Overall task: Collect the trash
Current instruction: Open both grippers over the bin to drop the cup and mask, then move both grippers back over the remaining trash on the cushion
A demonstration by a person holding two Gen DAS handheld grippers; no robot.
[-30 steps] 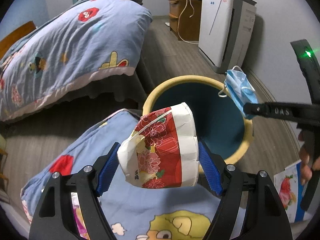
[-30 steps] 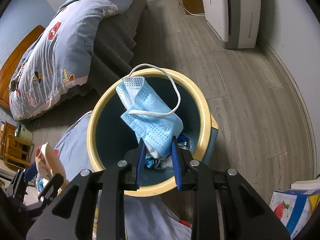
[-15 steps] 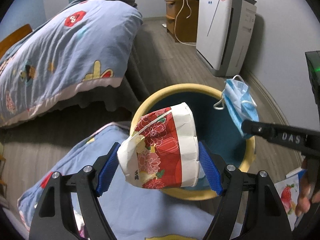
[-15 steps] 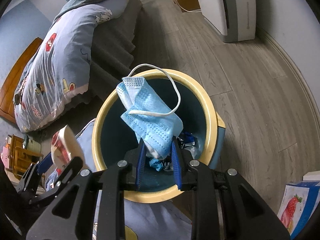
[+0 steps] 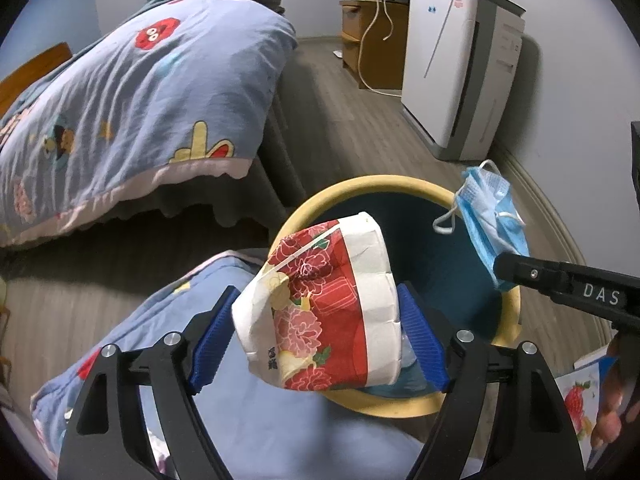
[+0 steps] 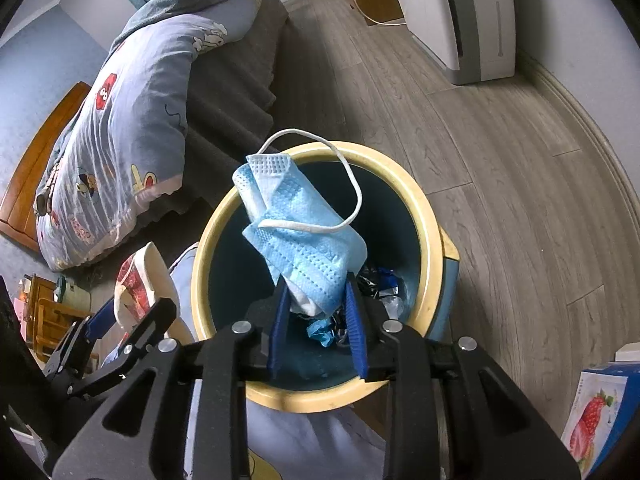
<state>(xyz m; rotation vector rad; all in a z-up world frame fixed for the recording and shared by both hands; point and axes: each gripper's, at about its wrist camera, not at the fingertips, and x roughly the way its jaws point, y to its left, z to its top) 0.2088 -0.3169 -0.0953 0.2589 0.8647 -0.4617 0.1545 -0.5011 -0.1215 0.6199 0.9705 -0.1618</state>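
Note:
My left gripper (image 5: 320,336) is shut on a crumpled red floral paper cup (image 5: 324,308) and holds it above the near rim of a round trash bin (image 5: 376,184) with a yellow rim and dark blue inside. My right gripper (image 6: 316,316) is shut on a blue face mask (image 6: 304,232) and holds it over the bin's opening (image 6: 424,216). The mask (image 5: 490,208) and the right gripper show at the right of the left wrist view. The cup (image 6: 140,276) shows at the left of the right wrist view. Crumpled trash (image 6: 380,292) lies in the bin.
A bed with a blue cartoon quilt (image 5: 132,96) stands to the left. A quilt part (image 5: 172,320) lies below the grippers. A white appliance (image 5: 460,72) and a wooden cabinet (image 5: 372,48) stand by the far wall. A strawberry-printed box (image 6: 592,412) sits at the right.
Both grippers have moved nearer the bin with their loads still held. The cup now hangs over the bin's near rim and the mask sits more over the opening.

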